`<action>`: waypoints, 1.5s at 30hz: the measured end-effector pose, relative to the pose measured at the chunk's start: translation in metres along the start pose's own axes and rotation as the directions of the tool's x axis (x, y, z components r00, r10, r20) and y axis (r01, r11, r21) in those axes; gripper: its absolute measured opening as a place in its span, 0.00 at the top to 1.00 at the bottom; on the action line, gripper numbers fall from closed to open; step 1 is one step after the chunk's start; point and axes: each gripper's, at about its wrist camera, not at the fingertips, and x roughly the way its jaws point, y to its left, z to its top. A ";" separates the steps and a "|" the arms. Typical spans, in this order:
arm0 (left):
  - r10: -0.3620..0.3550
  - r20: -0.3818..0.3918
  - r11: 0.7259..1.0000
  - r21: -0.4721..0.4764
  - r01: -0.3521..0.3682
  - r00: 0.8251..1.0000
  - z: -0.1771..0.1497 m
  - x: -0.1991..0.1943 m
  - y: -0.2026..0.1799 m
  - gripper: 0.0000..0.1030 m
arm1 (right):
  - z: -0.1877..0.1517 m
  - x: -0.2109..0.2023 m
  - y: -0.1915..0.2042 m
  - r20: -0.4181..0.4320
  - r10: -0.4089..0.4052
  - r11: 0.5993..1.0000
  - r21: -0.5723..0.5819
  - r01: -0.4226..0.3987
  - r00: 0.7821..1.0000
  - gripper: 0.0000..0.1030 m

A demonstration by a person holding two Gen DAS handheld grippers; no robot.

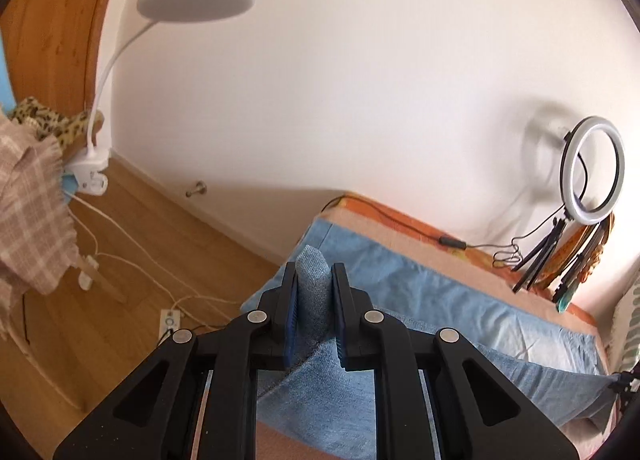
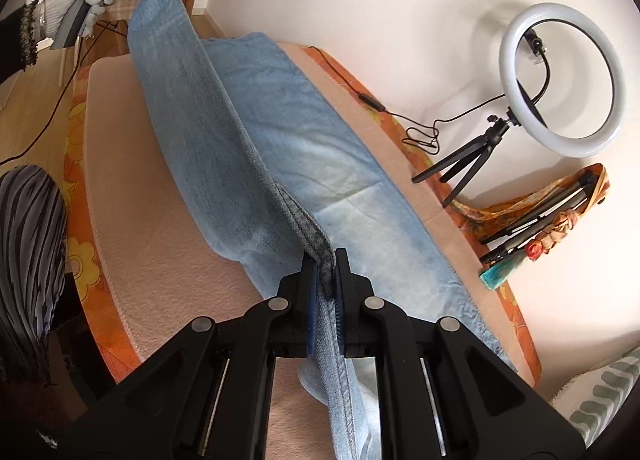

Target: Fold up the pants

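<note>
Fingers [image 1: 289, 302] of the left gripper [image 1: 313, 300] squeeze the pants [image 1: 420, 292]; the right gripper [image 2: 324, 280] squeezes their seam, cloth stretched between both.

1. We see the pants [image 2: 256, 148] run under the right gripper [image 2: 324, 280] and out past the bottom edge of the right wrist view, so their near end is cut off.
2. The fabric pinched in the left gripper [image 1: 313, 292] hides whatever lies between its pads.
3. The person's sleeve [image 2: 16, 40] is cropped at the left edge.
4. We cannot make out the small objects beside the ring light [image 2: 560, 76]; the tangle there is too small to tell.
</note>
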 end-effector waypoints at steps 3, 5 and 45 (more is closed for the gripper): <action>-0.004 0.043 1.000 0.022 0.003 0.999 0.019 0.000 -0.013 0.87 | 0.015 -0.001 -0.017 0.015 -0.040 0.999 -0.015 0.040 0.999 0.93; 0.006 0.047 0.999 0.041 -0.008 0.999 0.031 0.009 -0.021 0.87 | 0.024 0.004 -0.030 0.021 -0.059 0.998 -0.025 0.059 0.998 0.92; 0.262 -0.095 0.953 0.184 -0.241 0.960 0.069 0.241 -0.030 0.67 | 0.066 0.285 -0.094 -0.341 -0.115 0.992 -0.094 0.088 0.933 0.93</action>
